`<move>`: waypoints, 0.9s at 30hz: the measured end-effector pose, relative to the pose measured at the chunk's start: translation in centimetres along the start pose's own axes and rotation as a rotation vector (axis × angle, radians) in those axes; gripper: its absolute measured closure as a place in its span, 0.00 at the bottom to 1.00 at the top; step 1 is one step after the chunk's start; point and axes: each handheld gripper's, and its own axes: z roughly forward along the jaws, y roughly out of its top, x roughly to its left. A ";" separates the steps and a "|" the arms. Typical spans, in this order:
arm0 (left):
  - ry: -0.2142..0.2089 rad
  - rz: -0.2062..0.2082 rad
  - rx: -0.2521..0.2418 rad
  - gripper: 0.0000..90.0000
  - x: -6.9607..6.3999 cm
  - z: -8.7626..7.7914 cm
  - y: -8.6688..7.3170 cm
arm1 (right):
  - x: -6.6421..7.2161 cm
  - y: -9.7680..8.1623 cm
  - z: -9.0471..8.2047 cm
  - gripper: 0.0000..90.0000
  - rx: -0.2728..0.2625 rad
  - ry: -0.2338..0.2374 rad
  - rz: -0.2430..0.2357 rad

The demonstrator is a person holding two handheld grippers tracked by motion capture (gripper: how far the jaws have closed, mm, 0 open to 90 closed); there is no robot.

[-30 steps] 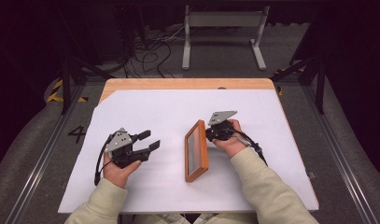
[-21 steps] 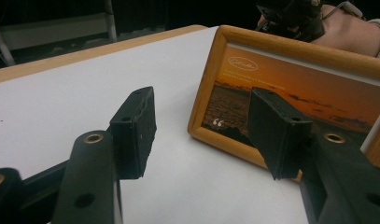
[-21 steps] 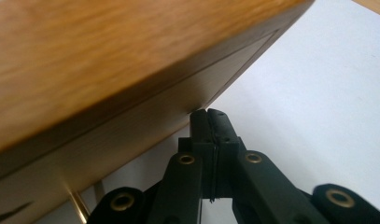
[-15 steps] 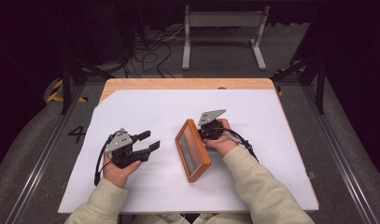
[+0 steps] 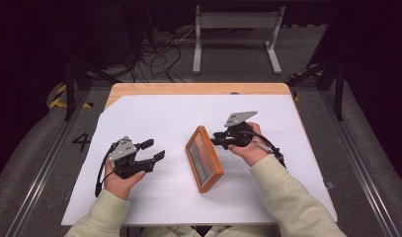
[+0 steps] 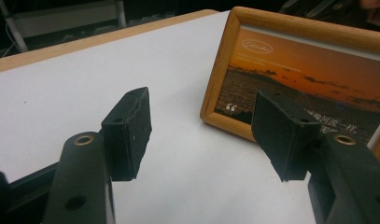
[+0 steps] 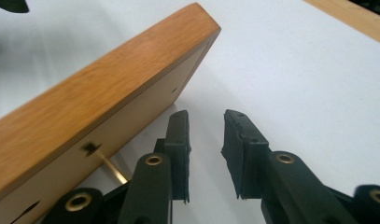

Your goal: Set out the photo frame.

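The right claw [image 5: 219, 139] sits just right of centre in the high view, its jaws slightly parted after just having been opening, with nothing between them; in the right gripper view they hover just behind the picture frame [image 5: 204, 158], close to a thin brass leg [image 7: 112, 170], though contact is hard to judge. The frame stands tilted on the white sheet [image 5: 164, 118] covering the worktop [image 5: 188, 89], mid-picture. The left claw [image 5: 153, 150], lower left, is spread wide and empty, pointing toward the frame's sunset print.
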 end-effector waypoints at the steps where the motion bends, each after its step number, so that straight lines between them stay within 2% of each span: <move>1: 0.003 0.002 0.001 0.42 0.0 -0.1 0.0 | 0.2 0.0 -0.5 0.84 0.005 -0.004 0.004; 4: 0.005 0.003 0.005 0.42 0.1 -0.3 -0.2 | 0.9 -0.1 -2.2 0.92 0.012 -0.003 0.005; 7: -0.005 0.003 0.018 0.43 0.1 -0.4 -0.3 | 2.2 -0.4 -4.2 0.96 0.010 0.007 0.001; 8: -0.015 -0.003 0.026 0.43 0.0 -0.4 -0.4 | 2.6 -0.5 -4.7 0.97 0.006 0.009 0.001; 12: -0.034 0.020 0.056 0.45 -0.5 -0.3 -0.4 | 3.6 -0.9 -6.6 0.95 -0.020 0.014 0.027; 14: -0.039 0.025 0.061 0.46 -0.7 -0.3 -0.4 | 3.9 -0.8 -7.4 0.89 -0.040 0.021 0.053; 16: -0.038 0.034 0.065 0.46 -0.9 -0.2 -0.4 | 4.2 -0.4 -7.9 0.71 -0.052 0.026 0.103; 20: -0.040 0.038 0.073 0.46 -0.9 -0.1 -0.4 | 4.6 0.8 -7.9 0.48 -0.025 0.034 0.186; 22: -0.041 0.038 0.073 0.46 -0.9 -0.1 -0.4 | 4.8 1.3 -7.4 0.43 0.005 0.037 0.198; 27: -0.043 0.035 0.072 0.45 -0.9 -0.2 -0.4 | 4.8 2.3 -6.3 0.37 0.034 0.038 0.221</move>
